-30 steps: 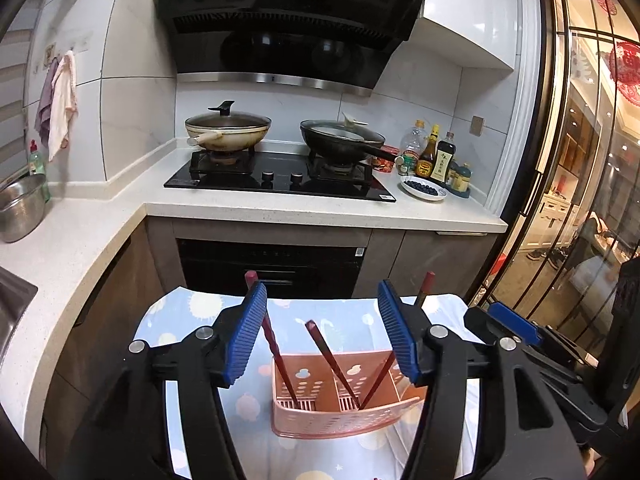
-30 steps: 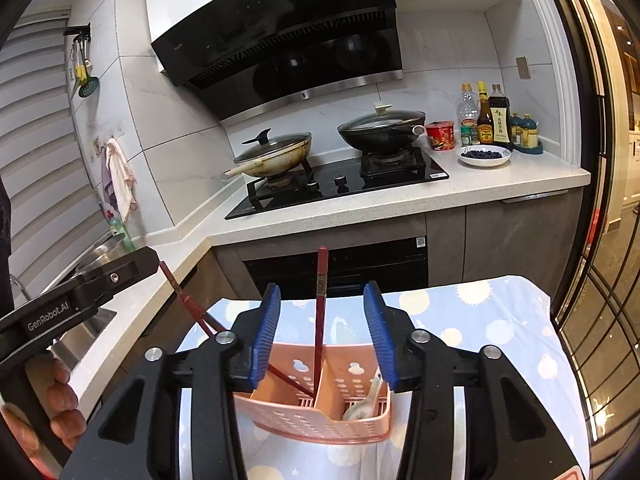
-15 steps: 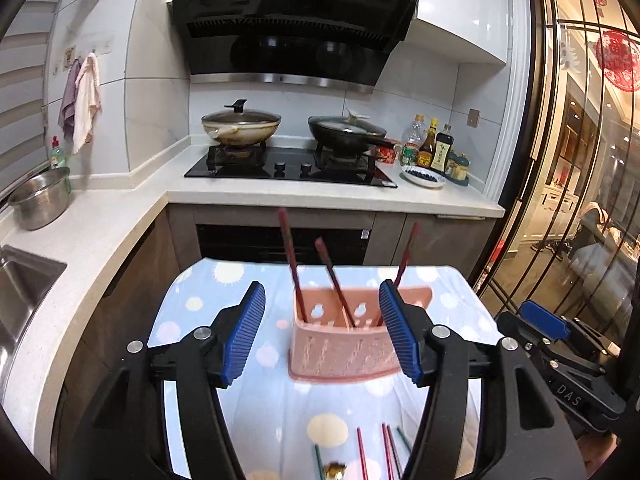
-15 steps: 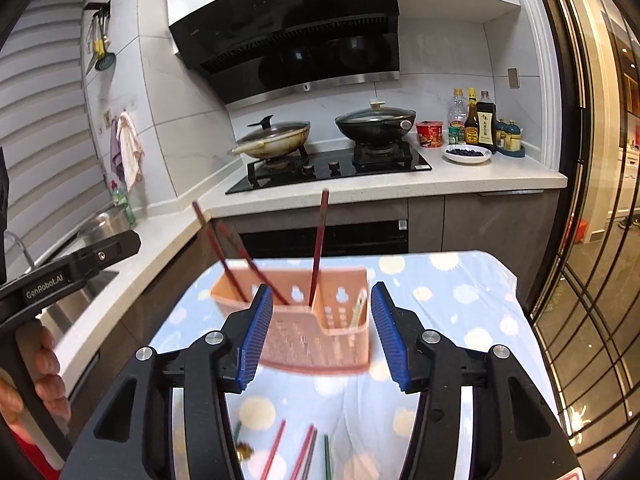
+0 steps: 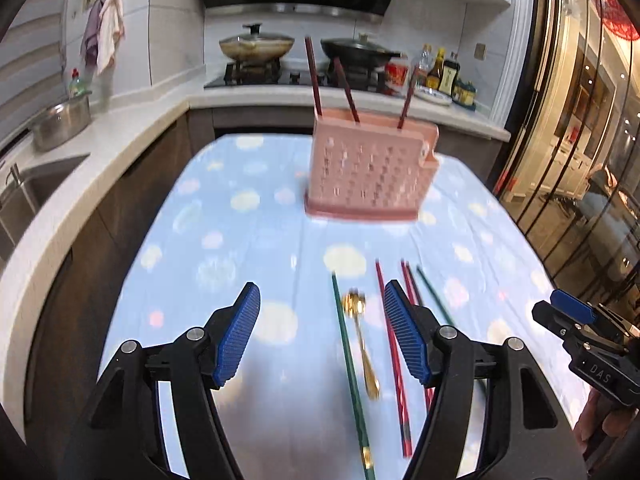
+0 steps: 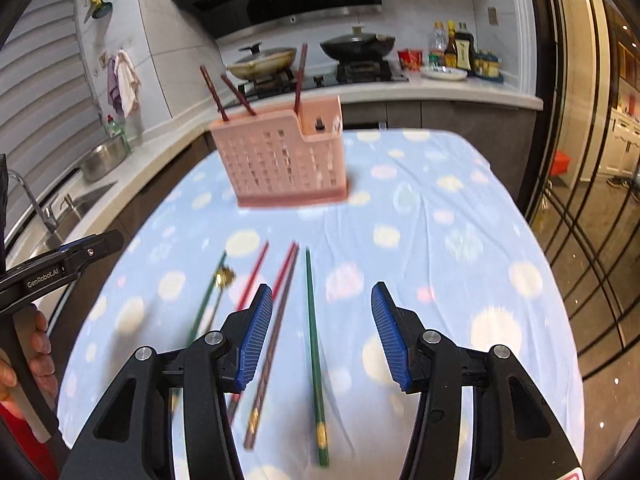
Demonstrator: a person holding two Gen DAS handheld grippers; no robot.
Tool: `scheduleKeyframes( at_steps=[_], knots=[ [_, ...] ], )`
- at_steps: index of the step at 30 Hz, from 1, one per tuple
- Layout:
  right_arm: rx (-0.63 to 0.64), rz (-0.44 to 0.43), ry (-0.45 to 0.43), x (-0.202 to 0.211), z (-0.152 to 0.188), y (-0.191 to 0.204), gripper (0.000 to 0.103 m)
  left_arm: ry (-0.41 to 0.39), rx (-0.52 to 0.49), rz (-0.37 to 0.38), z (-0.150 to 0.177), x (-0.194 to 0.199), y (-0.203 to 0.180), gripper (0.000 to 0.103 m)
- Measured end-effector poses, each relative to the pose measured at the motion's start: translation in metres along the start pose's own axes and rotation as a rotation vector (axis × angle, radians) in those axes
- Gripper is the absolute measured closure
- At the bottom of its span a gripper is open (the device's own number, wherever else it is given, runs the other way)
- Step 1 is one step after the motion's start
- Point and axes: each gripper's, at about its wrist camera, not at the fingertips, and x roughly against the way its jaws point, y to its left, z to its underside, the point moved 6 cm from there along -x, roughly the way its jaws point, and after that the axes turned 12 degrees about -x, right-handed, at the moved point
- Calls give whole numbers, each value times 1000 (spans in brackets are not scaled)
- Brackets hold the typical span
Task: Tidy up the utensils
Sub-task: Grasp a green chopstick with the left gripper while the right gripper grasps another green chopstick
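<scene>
A pink perforated utensil holder (image 5: 370,168) stands on the blue dotted tablecloth (image 5: 240,248) with three dark red chopsticks (image 5: 313,78) upright in it; it also shows in the right wrist view (image 6: 284,156). Loose utensils lie nearer me: a green chopstick (image 5: 350,376), a gold spoon (image 5: 362,340), red chopsticks (image 5: 394,360). In the right wrist view a green chopstick (image 6: 314,332) lies between the open fingers, and red and brown chopsticks (image 6: 276,304) lie by the left finger. My left gripper (image 5: 322,332) is open and empty above the spoon. My right gripper (image 6: 322,328) is open and empty.
A white counter (image 5: 100,136) with a steel pot (image 5: 60,124) and a sink runs along the left. A stove with two lidded pans (image 5: 256,46) and sauce bottles (image 5: 444,74) stands behind the table. Glass doors (image 5: 580,140) are on the right.
Both grippers have pulled back from the pink holder and tilted down. The holder now stands farther away, and the loose chopsticks and spoon lie under the fingers.
</scene>
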Motion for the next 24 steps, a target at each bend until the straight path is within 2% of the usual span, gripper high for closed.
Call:
scheduleKeyframes(
  at_steps=[6, 11, 15, 24],
  knots=[
    [6, 45, 85, -7, 60, -15, 53, 93, -30, 4, 61, -7, -25, 42],
    [6, 52, 133, -15, 93, -21, 54, 145, -32, 8, 100, -11, -35, 42],
    [24, 70, 135, -17, 105, -23, 55, 170, -38, -1, 119, -11, -38, 42],
    [23, 69, 134, -21, 108, -22, 64, 185, -46, 25, 131, -15, -49, 42]
  ],
)
